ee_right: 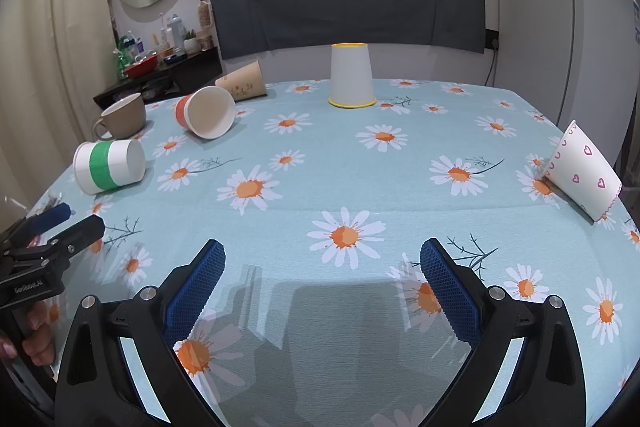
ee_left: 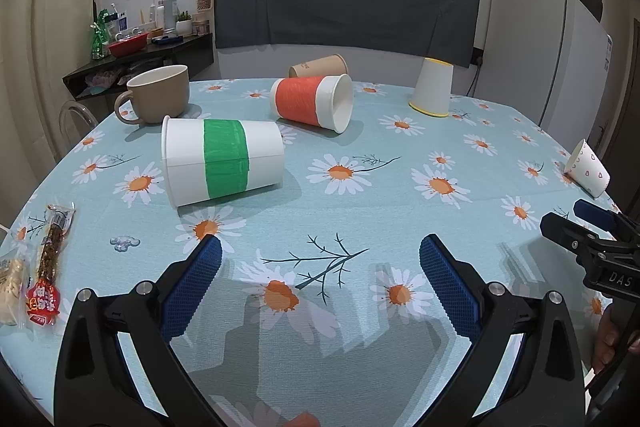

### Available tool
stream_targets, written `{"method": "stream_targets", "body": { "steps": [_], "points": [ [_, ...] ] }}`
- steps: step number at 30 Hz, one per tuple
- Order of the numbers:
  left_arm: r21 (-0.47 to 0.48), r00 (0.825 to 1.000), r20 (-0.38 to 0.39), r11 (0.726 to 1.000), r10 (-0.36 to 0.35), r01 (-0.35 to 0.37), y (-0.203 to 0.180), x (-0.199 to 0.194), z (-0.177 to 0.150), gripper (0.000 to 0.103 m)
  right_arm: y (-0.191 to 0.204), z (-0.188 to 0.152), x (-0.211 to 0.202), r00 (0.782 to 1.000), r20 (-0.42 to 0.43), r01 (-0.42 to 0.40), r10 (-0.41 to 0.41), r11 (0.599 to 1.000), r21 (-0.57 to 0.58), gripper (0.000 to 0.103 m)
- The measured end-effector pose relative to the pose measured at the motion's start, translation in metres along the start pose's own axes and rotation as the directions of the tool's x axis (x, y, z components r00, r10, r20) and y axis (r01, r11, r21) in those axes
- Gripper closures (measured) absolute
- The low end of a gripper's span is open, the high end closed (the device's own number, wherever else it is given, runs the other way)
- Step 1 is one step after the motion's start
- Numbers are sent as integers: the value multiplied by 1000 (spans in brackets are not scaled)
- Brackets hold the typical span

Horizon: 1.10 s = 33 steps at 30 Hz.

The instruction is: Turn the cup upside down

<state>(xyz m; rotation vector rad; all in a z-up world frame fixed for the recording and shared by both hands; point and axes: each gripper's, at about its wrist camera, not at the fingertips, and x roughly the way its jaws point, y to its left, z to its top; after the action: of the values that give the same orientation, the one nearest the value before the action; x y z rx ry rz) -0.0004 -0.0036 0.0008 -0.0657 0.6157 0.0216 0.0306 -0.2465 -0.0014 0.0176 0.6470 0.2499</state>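
Lying on its side on the bench (ee_left: 360,195), the green-banded cup (ee_left: 222,161) has its long axis running roughly across the left wrist view, rim toward the left and closed base toward the right. Taking that cup as the landmark: the beige mug (ee_left: 158,94) stands upright just behind it, handle to the left; the orange-banded cup (ee_left: 312,103) lies on its side behind and to the right, its open mouth turned right and toward the camera; the brown paper cup (ee_left: 319,66) lies on its side farther back still, past the orange one. Well to the right and back, the yellow-rimmed cup (ee_left: 432,87) stands upside down, rim on the cloth. Far to the right, the heart-print cup (ee_right: 582,171) lies tipped on its side near the bench edge. Wrapped snack packets (ee_left: 44,267) lie to the near left of the green-banded cup. The left claw (ee_left: 320,271) is released, fingers spread wide above the cloth, well short of the green-banded cup and holding nothing. The right claw (ee_right: 322,273) is likewise released and holding nothing, farther right.
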Motion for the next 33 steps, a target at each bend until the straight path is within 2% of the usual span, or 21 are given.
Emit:
{"method": "stream_targets", "body": {
  "steps": [10,33],
  "points": [
    [-32,1000,-4,999,-21,21,6,0,0,6,0,0,0,1000,-2,0,0,1000,1,9],
    [-26,1000,5,1000,-16,16,5,-1,-1,6,-1,-3,4,1000,-7,-3,3,1000,0,9]
  ]
}}
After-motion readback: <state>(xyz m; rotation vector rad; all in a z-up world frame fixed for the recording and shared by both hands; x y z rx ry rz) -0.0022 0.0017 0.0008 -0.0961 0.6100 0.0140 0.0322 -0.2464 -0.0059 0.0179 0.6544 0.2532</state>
